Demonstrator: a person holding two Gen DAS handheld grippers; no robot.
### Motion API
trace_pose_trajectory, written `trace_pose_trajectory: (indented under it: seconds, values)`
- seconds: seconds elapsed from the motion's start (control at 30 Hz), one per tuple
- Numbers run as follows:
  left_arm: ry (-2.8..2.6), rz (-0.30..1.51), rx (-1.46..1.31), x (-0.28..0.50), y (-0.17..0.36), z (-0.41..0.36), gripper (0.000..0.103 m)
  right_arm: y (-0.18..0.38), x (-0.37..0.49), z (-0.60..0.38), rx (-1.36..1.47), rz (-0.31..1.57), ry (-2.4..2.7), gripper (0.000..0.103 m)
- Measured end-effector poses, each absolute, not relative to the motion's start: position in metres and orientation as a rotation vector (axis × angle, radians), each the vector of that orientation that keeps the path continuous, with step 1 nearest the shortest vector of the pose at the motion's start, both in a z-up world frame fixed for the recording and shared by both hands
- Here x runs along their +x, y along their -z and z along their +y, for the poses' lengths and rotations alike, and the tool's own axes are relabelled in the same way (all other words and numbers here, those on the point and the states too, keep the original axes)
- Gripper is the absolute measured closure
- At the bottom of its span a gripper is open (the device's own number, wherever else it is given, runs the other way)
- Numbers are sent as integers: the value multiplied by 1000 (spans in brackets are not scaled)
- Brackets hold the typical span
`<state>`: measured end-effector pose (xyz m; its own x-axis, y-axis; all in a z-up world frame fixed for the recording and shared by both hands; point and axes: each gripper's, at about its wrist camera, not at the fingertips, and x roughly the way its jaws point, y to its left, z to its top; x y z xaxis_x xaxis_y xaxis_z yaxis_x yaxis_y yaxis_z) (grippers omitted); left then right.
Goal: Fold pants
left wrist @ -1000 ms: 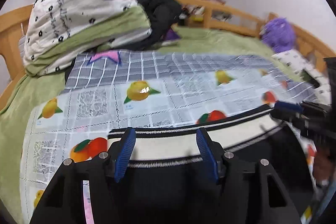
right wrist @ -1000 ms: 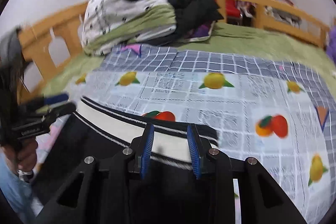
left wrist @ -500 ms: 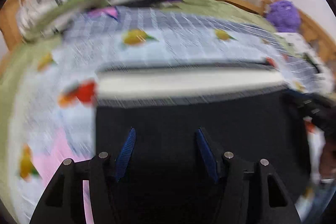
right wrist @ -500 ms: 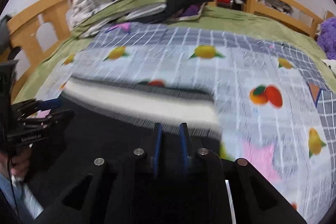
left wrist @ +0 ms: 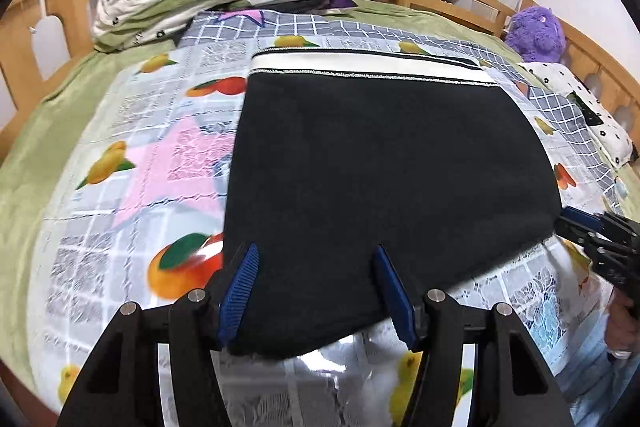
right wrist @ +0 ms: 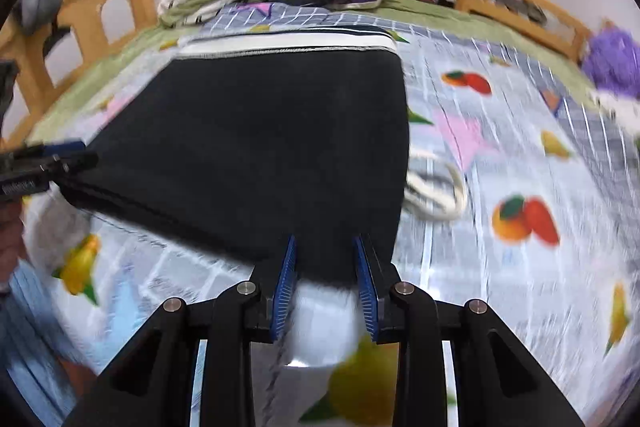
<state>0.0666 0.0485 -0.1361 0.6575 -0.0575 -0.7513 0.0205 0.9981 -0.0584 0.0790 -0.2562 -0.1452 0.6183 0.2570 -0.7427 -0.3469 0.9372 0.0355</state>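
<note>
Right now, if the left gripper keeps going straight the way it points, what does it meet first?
Most likely the black pants: the left gripper points down at them, their near edge already between its open jaws. Depth is hard to judge.

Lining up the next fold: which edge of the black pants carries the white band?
The far edge of the black fabric pants, toward the headboard: its white striped waistband runs there, while the near edge by the tongs is plain black.

Black pants [left wrist: 384, 163] with white waistband; fruit-printed grid sheet [left wrist: 132, 163].
</note>
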Motion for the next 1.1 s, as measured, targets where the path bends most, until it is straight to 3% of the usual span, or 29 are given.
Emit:
trace_pose_trajectory:
  seconds: [0.23, 0.4, 0.8, 0.9, 1.0, 1.1]
  values:
    - [-24, 848, -92, 37, 130, 51, 45, 108, 46, -258, -111, 800, -319, 72]
    - [-20, 825, -110, 21, 115, 69, 45, 72, 45, -250, -83, 718, -289, 55]
    - [18, 903, -25, 20, 148, 91, 45, 82, 78, -264, 41, 709, -226, 55]
    - [5, 908, 30, 29, 157, 80, 57, 87, 87, -264, 40, 728, -219, 55]
    - [5, 883, 33, 36, 160, 71, 82, 94, 93, -265, 47, 763, -226, 55]
    - [-62, 821, 87, 39, 159, 61, 90, 101, 97, -267, 51, 787, -215, 55]
